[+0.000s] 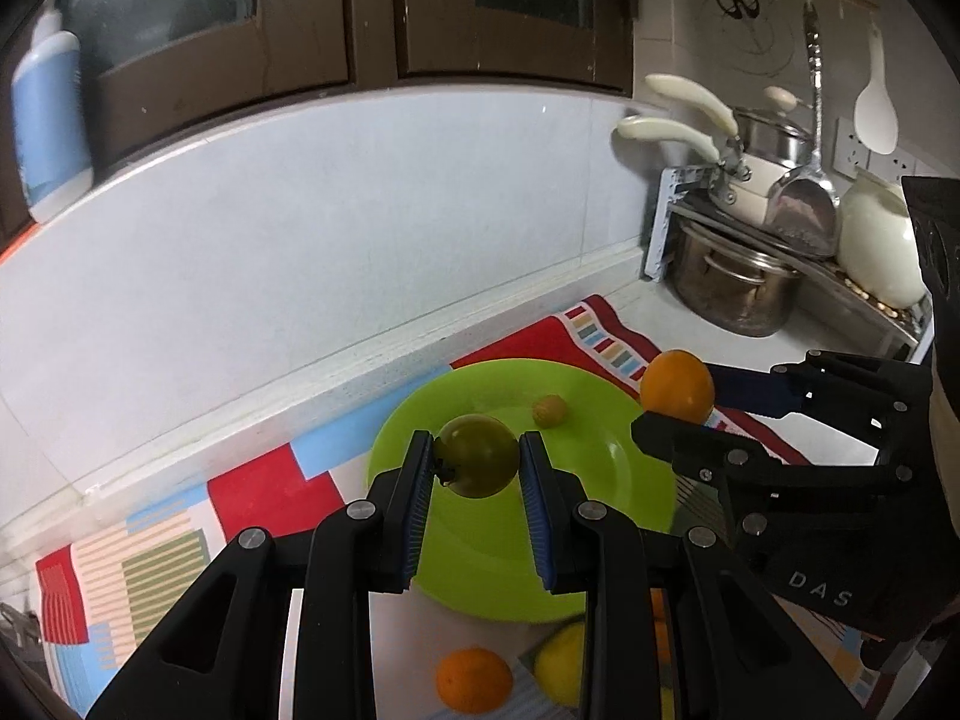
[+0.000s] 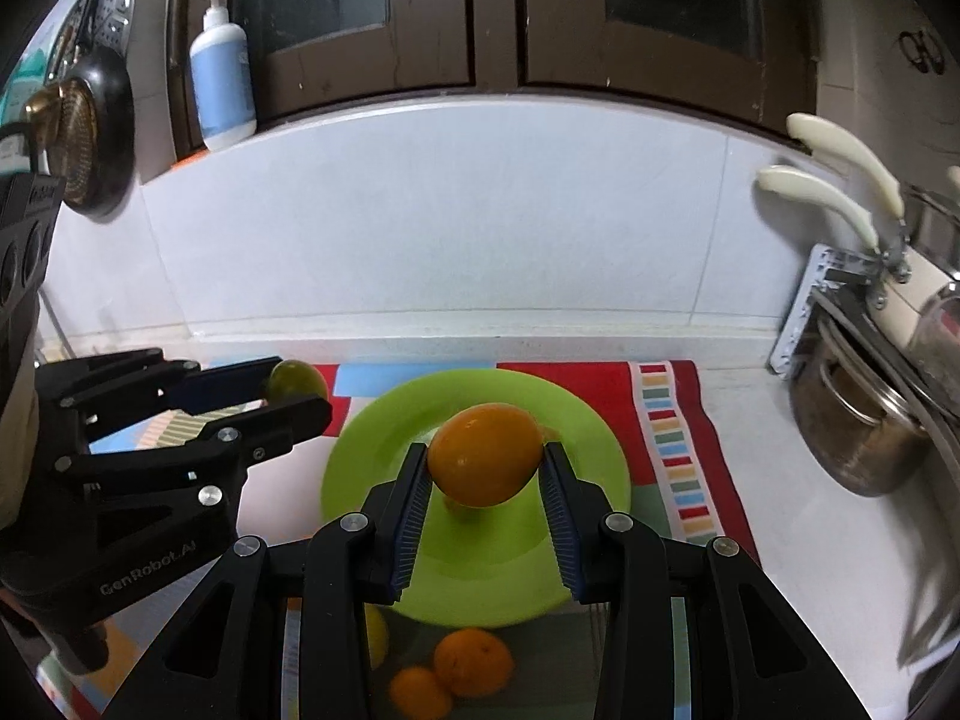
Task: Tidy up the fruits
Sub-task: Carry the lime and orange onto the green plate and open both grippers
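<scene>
While carried: round green fruit (image 1: 477, 455) is held in left tongs (image 1: 477, 461), smooth orange fruit (image 2: 485, 455) in right tongs (image 2: 485, 465).
Risk: either could be dropped beside the lime-green round plate (image 1: 576, 570) if released early.

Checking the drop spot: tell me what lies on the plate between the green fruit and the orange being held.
One small yellowish fruit sits on the green plate between the held green fruit and the held orange, seen in the left wrist view.

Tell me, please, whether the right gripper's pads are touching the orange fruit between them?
Touching. The right wrist view shows the orange fruit pinched between both blue pads of the right gripper, lifted above the green plate.
</scene>
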Demonstrator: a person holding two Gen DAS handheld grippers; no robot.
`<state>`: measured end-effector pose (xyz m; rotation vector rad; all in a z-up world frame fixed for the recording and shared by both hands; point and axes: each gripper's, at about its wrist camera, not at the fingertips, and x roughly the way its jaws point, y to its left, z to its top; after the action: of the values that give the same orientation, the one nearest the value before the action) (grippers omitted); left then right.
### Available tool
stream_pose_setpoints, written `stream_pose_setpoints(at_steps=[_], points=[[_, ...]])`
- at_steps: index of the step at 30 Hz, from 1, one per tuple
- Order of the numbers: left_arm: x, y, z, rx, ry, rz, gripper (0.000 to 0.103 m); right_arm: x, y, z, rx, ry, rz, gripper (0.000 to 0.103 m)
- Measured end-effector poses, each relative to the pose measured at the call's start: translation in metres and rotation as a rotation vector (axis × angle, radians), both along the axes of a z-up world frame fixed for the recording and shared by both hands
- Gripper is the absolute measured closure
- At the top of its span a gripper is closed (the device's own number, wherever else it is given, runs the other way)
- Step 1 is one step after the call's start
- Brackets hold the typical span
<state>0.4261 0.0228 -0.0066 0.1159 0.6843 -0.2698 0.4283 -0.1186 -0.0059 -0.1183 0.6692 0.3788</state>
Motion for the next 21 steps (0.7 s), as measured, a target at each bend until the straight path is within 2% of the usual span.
stream_pose_setpoints(at_steps=[11, 16, 21], points=[[0.062, -0.014, -0.045, 0.004, 0.122, -0.023, 0.074, 0.048, -0.001, -0.041, -0.030, 0.089, 0.011, 0.065], [0.081, -0.020, -0.064, 0.001, 0.185, -0.032, 0.074, 0.064, -0.004, -0.060, -0.022, 0.141, 0.002, 0.065], [0.086, -0.023, -0.074, 0.011, 0.206, -0.039, 0.074, 0.070, -0.005, -0.070, -0.014, 0.167, -0.002, 0.065]])
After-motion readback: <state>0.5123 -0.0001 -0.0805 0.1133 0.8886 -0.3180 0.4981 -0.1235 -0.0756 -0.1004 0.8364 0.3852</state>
